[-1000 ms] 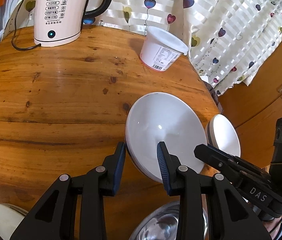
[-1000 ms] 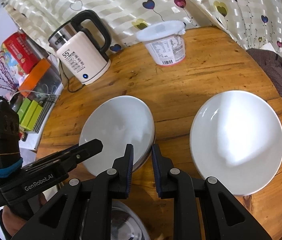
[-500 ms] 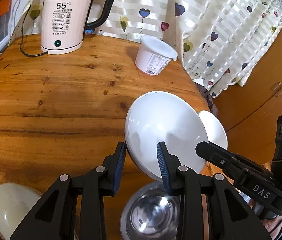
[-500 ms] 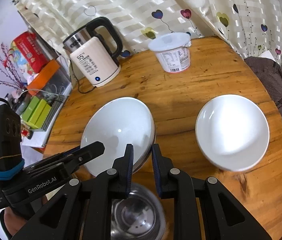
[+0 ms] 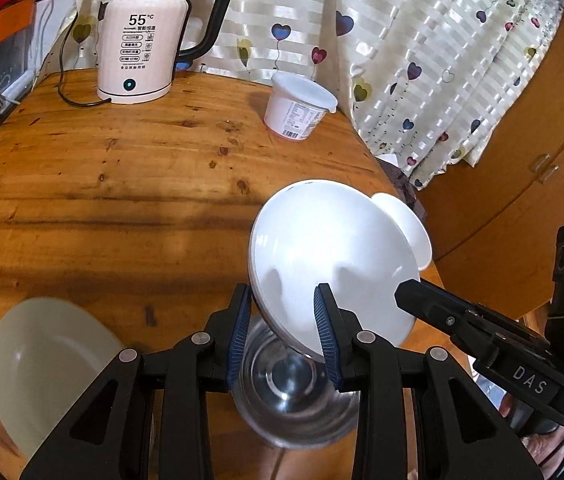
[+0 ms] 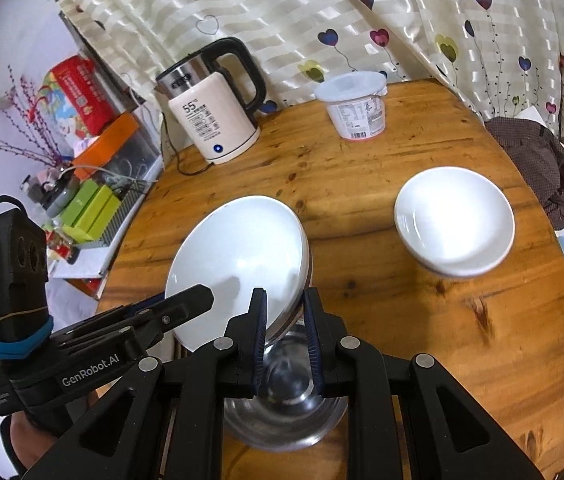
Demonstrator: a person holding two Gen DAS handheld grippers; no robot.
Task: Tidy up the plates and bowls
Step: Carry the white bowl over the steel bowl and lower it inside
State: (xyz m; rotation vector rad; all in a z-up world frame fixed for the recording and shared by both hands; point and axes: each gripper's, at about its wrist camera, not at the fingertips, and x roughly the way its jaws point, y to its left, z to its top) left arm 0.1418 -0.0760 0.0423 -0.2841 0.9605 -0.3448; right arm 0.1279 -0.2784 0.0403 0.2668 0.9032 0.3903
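A stack of large white bowls (image 5: 330,252) is held tilted in the air over the wooden table (image 5: 122,184); it also shows in the right wrist view (image 6: 238,256). My left gripper (image 5: 282,332) is shut on its near rim and my right gripper (image 6: 284,332) is shut on the opposite rim. A steel bowl (image 5: 294,396) sits on the table directly beneath; it shows under my right gripper too (image 6: 286,412). A stack of small white dishes (image 6: 456,220) sits to the right. A cream plate (image 5: 50,364) lies at the left front.
A white electric kettle (image 5: 138,48) with its cord stands at the back left. A white lidded tub (image 5: 298,108) stands at the back by the heart-print curtain (image 5: 422,40). Boxes and clutter (image 6: 90,184) lie off the table's left edge. A dark cloth (image 6: 538,160) lies off the right edge.
Both grippers have lifted the white bowl stack up and back toward me, tilting it. The steel bowl and cream plate have come into view below.
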